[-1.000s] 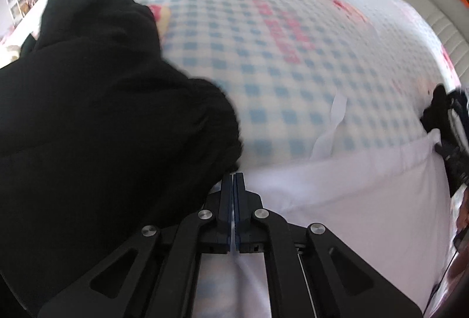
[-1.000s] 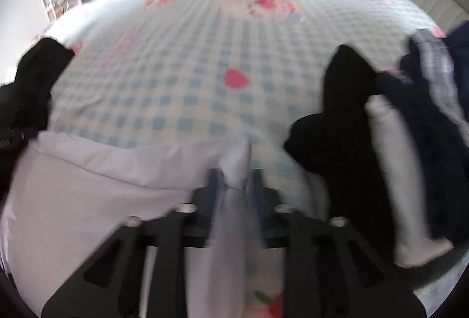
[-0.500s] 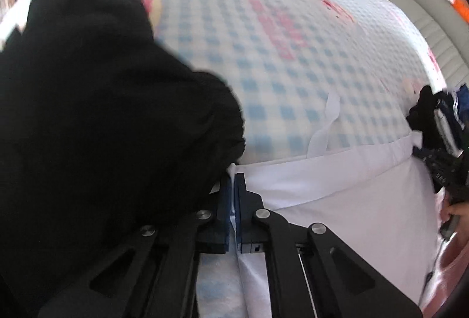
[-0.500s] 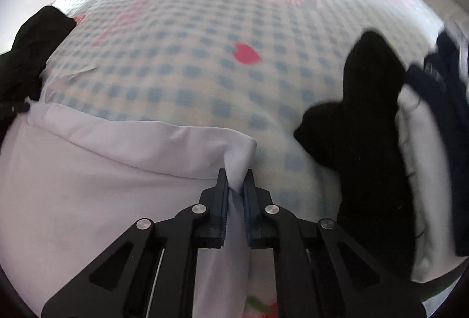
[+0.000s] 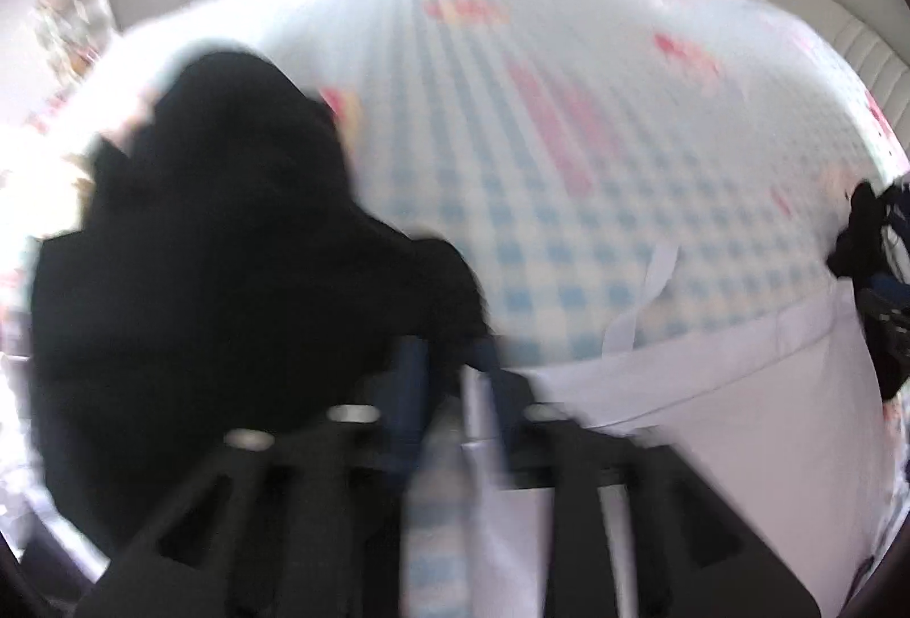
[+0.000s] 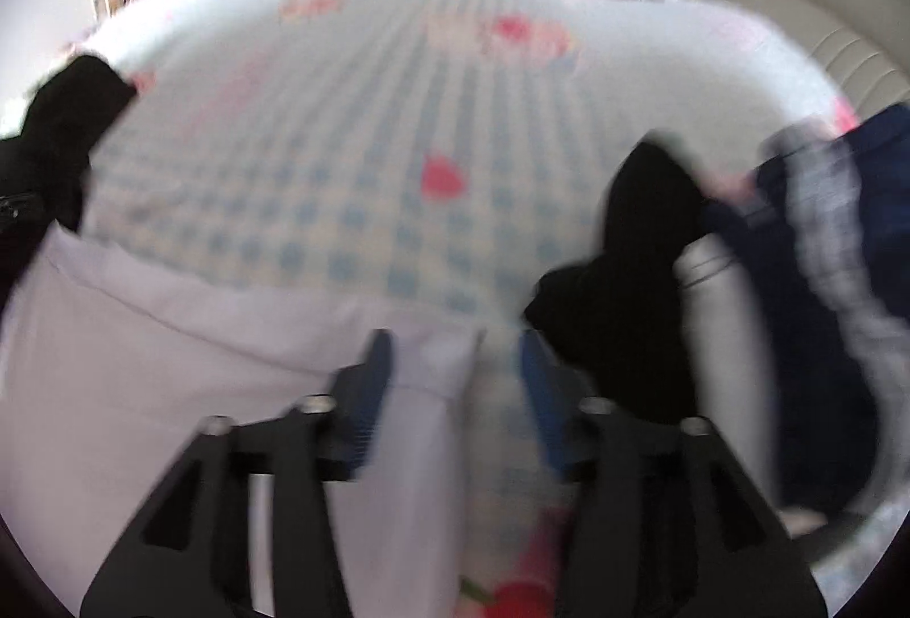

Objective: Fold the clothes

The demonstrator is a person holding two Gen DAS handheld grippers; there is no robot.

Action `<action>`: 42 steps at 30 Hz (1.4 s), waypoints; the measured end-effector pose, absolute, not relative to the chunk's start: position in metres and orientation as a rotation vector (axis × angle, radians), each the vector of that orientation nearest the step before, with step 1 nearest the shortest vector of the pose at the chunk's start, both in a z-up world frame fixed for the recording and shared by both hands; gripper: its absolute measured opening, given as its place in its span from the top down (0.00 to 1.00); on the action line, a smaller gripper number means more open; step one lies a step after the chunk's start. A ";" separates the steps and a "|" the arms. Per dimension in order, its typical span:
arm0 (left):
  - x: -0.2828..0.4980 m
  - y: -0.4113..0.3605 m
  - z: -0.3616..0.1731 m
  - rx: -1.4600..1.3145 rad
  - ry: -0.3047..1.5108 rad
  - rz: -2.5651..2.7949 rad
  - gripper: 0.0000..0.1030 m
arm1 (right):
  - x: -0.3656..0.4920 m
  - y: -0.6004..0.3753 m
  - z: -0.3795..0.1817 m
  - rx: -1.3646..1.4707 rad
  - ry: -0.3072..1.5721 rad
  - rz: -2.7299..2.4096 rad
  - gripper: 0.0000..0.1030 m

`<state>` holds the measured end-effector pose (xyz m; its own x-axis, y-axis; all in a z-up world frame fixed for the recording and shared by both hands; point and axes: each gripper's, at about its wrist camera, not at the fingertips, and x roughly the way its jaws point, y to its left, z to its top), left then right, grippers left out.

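Observation:
A white garment (image 5: 711, 419) lies flat on the near part of the blue-checked bed (image 5: 569, 163); its folded far edge runs across both views. My left gripper (image 5: 449, 367) stands open at the garment's left corner, with a strip of white cloth beside its right finger. In the right wrist view, the white garment (image 6: 170, 362) fills the lower left. My right gripper (image 6: 455, 362) is wide open over its right corner, and the cloth lies loose between the fingers. Both views are blurred by motion.
A large black garment (image 5: 227, 248) is heaped left of the white one, touching its corner. On the right lies a pile of black (image 6: 637, 265), white and navy clothes (image 6: 824, 276). A padded grey headboard (image 6: 842, 49) borders the bed's far right.
Both grippers were shut on the white garment's corners half a second ago. Their fingers now stand apart, the cloth is let go, and both cameras have lifted and pulled back a little.

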<state>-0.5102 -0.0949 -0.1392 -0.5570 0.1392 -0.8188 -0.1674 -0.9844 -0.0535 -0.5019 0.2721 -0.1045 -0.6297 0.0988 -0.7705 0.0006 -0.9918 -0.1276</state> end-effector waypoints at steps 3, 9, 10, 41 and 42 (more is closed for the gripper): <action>-0.480 -0.096 -0.105 -1.252 0.063 2.664 0.46 | -0.479 0.269 -0.072 -1.217 -0.190 2.848 0.44; -0.379 -0.091 -0.098 -1.246 0.032 2.625 0.46 | -0.405 0.262 -0.020 -1.219 -0.086 2.959 0.44; -0.361 -0.092 -0.101 -1.260 0.013 2.621 0.46 | -0.378 0.255 -0.012 -1.241 -0.078 2.966 0.43; -0.075 -0.102 -0.146 -1.325 -0.472 2.735 0.59 | -0.051 0.198 -0.145 -1.461 0.235 2.721 0.43; -0.075 -0.103 -0.147 -1.325 -0.482 2.732 0.59 | -0.052 0.193 -0.147 -1.490 0.217 2.731 0.42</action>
<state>-0.0750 -0.1030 -0.1467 -0.6267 0.1943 -0.7547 0.0754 -0.9488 -0.3069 -0.0517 0.1930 -0.1474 -0.5433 -0.0462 -0.8382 -0.0869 -0.9900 0.1110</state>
